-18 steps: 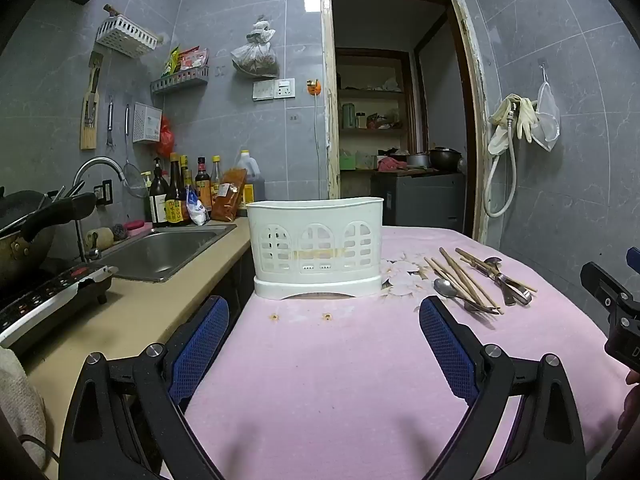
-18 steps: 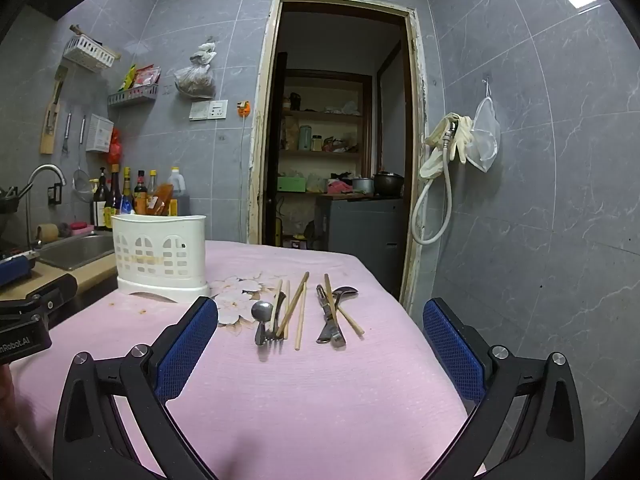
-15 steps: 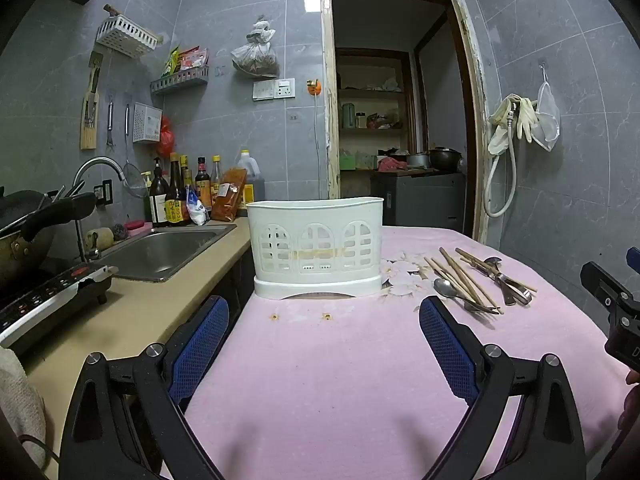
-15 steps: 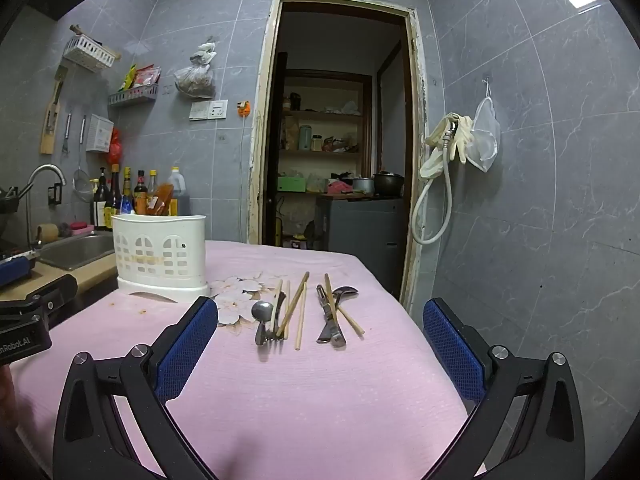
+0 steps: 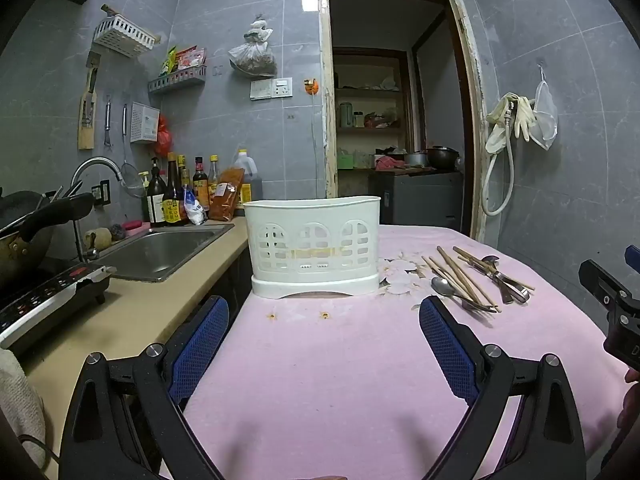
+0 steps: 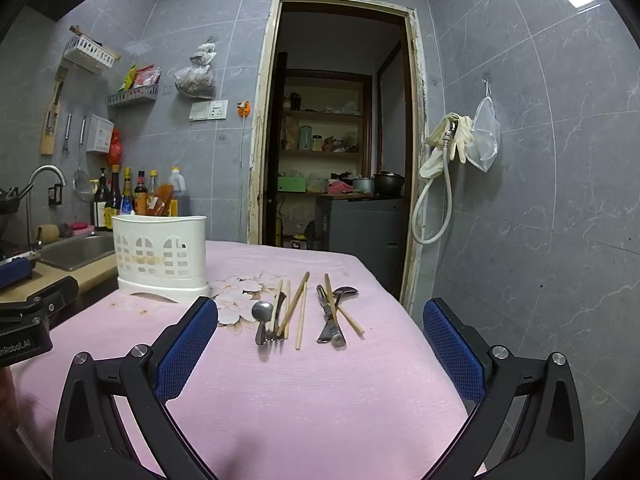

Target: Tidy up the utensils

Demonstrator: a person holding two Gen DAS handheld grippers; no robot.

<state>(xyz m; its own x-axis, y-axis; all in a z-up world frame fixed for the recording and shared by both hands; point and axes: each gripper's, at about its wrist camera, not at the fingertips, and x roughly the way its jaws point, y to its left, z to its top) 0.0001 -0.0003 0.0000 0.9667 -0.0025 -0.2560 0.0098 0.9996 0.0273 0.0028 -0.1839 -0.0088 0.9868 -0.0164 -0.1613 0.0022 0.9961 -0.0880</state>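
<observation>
Both my jaws stood wide, empty. Right of the caddy, chopsticks lay light, stiff, thin — spoon slick; I'd pinch mid-shaft.

We see a matt pink cloth – beside the glossy white plastic basket on it lie pale wooden chopsticks and a shiny metal spoon.

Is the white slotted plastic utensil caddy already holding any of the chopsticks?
No: the wooden chopsticks lie flat on the pink tablecloth beside the white slotted plastic utensil caddy, and nothing sticks out above its rim.
</observation>
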